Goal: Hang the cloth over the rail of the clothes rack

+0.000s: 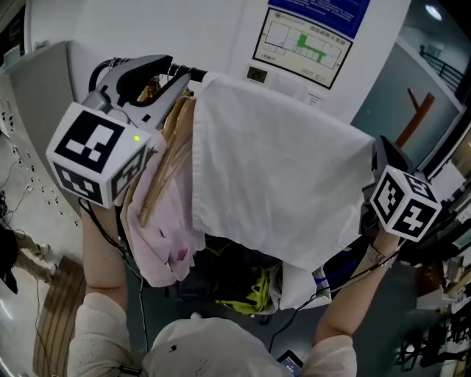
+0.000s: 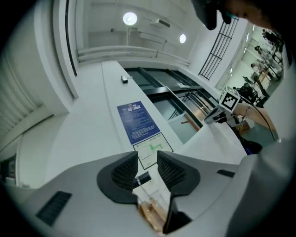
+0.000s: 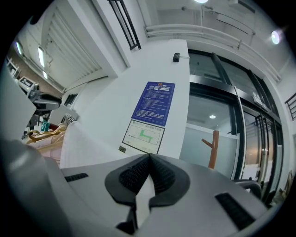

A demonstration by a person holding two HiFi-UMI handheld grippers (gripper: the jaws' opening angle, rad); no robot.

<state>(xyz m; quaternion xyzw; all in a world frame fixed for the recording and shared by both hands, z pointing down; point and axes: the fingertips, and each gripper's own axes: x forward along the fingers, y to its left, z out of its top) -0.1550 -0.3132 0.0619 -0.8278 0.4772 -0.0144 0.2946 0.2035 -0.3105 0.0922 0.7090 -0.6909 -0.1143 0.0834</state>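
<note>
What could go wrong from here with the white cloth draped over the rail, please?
The right gripper is shut on the edge of the white fabric cloth; withdrawing before opening could drag it off the black rail. The open left gripper is close to the wooden hangers and pink garment and might snag them.

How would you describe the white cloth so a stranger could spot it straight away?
Find the white wall with the blue notice; the rack's rail runs in front of it. The white cloth is the broad plain sheet draped over that rail, far wider than the bunched pink garment and wooden hangers beside it.
</note>
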